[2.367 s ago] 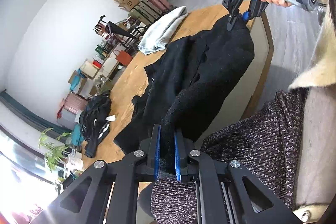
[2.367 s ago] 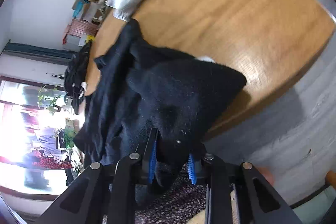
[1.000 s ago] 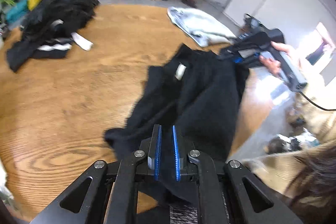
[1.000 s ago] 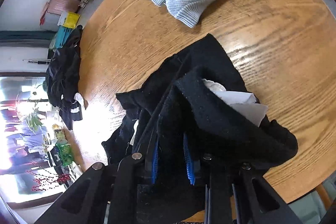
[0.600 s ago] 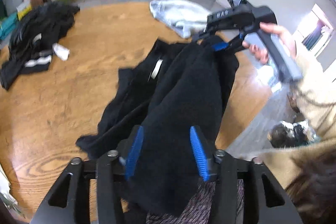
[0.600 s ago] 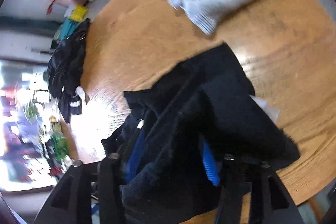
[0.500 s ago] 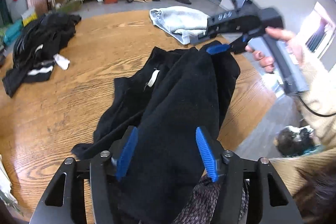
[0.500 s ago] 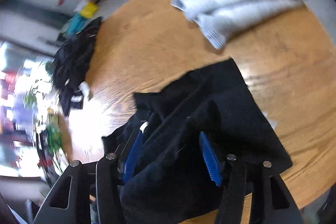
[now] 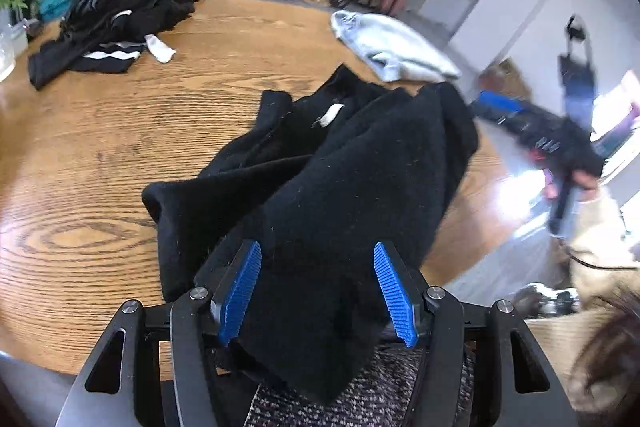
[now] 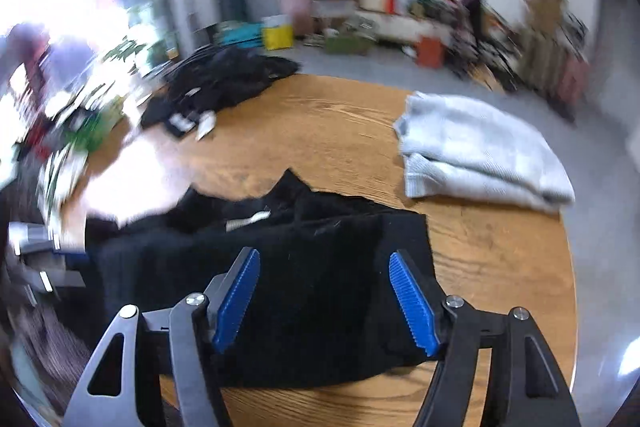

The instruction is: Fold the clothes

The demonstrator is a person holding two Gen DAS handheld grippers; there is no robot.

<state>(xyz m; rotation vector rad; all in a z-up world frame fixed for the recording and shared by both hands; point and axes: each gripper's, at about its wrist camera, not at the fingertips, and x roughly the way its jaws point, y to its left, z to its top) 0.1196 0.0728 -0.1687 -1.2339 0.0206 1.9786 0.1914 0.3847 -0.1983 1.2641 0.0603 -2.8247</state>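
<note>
Black sweater (image 9: 352, 179) lies rumpled on the wooden table (image 9: 100, 147), filling the middle of the left wrist view and running from the lower centre up toward the right; the left gripper (image 9: 318, 287) stands wide, its blue pads either side of the near hem, gripping nothing. The right gripper (image 9: 532, 131) is blurred at right, apart from the cloth. In the right wrist view the sweater (image 10: 320, 267) stretches across the lower frame, left to right, under the wide-spread right gripper (image 10: 324, 303); a folded grey garment (image 10: 476, 155) sits at upper right, a dark pile (image 10: 224, 83) at upper left. No containers show.
</note>
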